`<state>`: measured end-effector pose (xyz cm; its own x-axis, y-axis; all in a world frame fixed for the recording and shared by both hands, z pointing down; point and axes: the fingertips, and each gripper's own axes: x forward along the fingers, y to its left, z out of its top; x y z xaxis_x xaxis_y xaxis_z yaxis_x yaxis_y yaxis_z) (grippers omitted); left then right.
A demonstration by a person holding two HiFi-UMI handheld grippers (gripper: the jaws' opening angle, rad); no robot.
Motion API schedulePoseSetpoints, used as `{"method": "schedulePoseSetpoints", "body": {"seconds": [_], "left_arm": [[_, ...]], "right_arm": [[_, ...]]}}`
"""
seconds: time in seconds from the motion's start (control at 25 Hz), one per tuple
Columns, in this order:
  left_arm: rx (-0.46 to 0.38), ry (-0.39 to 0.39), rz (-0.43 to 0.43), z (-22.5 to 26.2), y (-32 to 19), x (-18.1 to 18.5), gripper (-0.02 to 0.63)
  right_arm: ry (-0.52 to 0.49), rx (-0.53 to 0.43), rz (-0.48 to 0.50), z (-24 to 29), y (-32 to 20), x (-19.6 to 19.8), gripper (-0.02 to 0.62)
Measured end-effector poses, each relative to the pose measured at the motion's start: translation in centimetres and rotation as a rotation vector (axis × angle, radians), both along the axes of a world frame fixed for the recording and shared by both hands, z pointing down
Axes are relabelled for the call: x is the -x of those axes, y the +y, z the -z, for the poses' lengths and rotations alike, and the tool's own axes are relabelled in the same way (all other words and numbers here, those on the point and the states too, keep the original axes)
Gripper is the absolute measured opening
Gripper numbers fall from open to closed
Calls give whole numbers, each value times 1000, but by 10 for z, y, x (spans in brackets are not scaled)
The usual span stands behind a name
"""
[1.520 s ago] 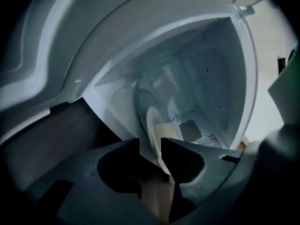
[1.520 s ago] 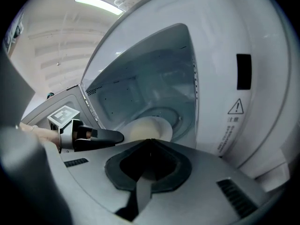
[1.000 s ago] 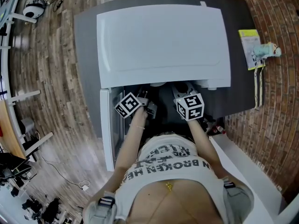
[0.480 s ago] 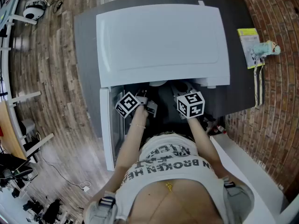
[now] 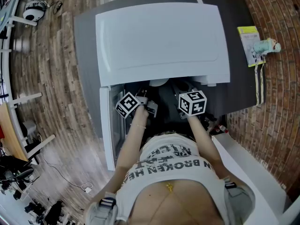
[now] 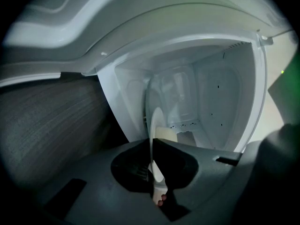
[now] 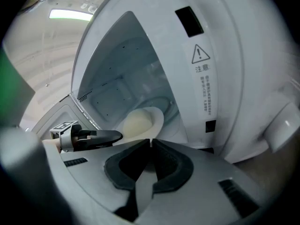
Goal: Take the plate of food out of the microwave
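Observation:
A white microwave stands on a grey table with its door swung open to the left. Inside lies a white plate with pale food on it. My left gripper is shut on the plate's rim, which I see edge-on between its jaws. My right gripper is shut on the rim's other side. In the head view both grippers reach into the oven's mouth, the left gripper beside the right gripper, with a bit of the plate showing.
A yellow-green packet and a small figure lie on the table's right end. Brick surface runs along the right, wood floor along the left. A white ledge stands at the lower right. The open door limits room on the left.
Both grippers stay at the microwave's mouth. The right gripper's marker cube has shifted slightly to the right. Nothing else visibly moved.

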<state>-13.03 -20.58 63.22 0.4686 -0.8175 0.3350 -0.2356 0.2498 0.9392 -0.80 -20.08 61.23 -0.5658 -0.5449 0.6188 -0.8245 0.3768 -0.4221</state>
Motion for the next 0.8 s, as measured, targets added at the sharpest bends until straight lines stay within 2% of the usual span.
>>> {"method": "schedulePoseSetpoints", "body": {"seconds": [0.2,0.36,0.56,0.8], "left_arm": [[3,2,14,1,6,1,17],[5,0,27,-1,11,0,17],[12,6,46,-1,18,-2,17],[22,11,55,-1,28,-1,17]], "right_arm": [[-129,36,-61,2,2,-1,14],[-252,73,-90,3,2,1,138],[-391,143,-111,1,1,8,167],[-478,210,-158,-8,-3,13,170]]}}
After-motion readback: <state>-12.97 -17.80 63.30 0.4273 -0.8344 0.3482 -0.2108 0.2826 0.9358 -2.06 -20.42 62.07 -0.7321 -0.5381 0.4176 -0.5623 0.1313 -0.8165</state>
